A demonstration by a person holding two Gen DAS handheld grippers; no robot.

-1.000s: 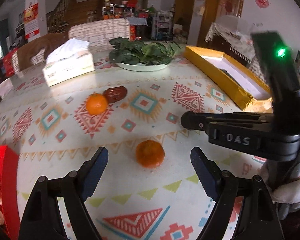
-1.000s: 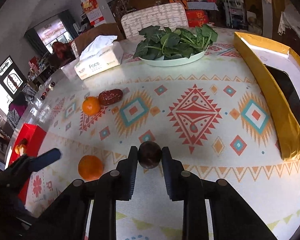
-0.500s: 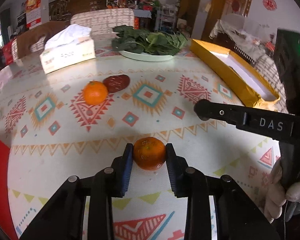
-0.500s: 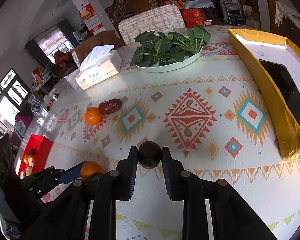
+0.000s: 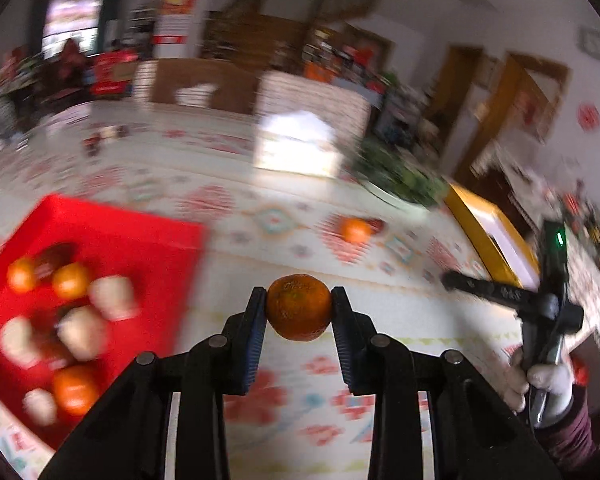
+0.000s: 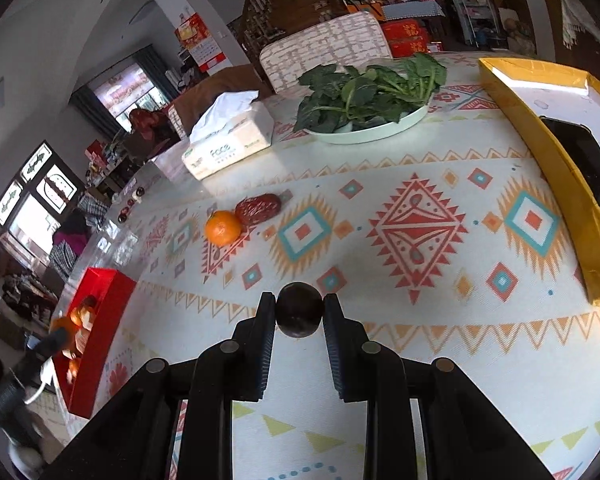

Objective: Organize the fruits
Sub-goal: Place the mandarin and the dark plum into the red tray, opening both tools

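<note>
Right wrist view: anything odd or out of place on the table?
Nothing damaged or spilled. Only strays: a small orange mandarin and a wrinkled dark red date lie touching on the patterned tablecloth, outside the red box holding the other fruit. The right gripper holds a dark round fruit.

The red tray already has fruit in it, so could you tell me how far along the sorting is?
Done: several fruits lie in the red tray. In hand: the left gripper holds an orange, the right gripper a dark fruit. Left: a second orange and a red date on the tablecloth.
</note>
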